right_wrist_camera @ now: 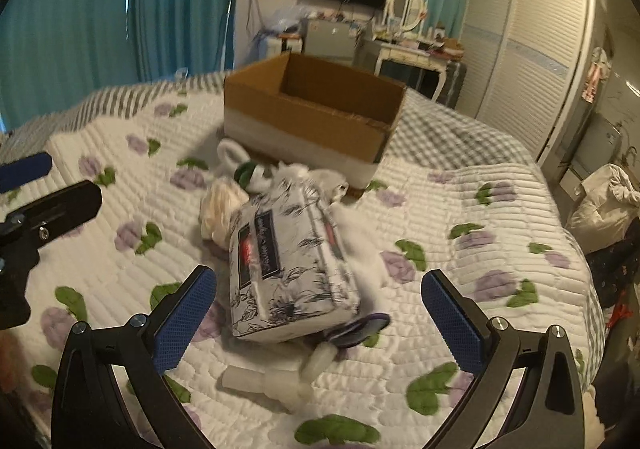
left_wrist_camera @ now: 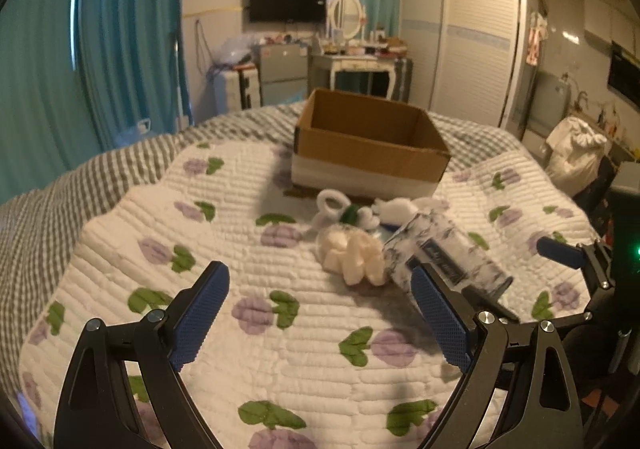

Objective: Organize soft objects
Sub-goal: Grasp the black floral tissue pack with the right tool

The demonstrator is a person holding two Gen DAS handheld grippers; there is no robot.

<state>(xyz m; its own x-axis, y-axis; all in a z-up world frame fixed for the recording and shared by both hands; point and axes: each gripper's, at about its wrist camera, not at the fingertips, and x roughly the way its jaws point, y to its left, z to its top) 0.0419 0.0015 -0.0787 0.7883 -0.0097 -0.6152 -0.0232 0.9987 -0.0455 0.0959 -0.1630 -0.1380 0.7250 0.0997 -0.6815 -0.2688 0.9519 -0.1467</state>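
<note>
A floral tissue pack (right_wrist_camera: 290, 269) lies on the quilted bed, between and just beyond the fingers of my open right gripper (right_wrist_camera: 318, 315); it also shows in the left wrist view (left_wrist_camera: 444, 253). A cream soft bundle (left_wrist_camera: 352, 255) lies left of it, also in the right wrist view (right_wrist_camera: 218, 211). White soft items with a green piece (left_wrist_camera: 352, 211) lie behind it. An open cardboard box (left_wrist_camera: 370, 143) stands further back, also in the right wrist view (right_wrist_camera: 316, 109). My left gripper (left_wrist_camera: 320, 315) is open and empty, short of the pile.
A white plastic piece (right_wrist_camera: 276, 379) and a dark purple item (right_wrist_camera: 360, 327) lie by the pack's near end. The flower quilt (left_wrist_camera: 256, 349) covers the bed. A dresser, wardrobe and teal curtains stand beyond the bed.
</note>
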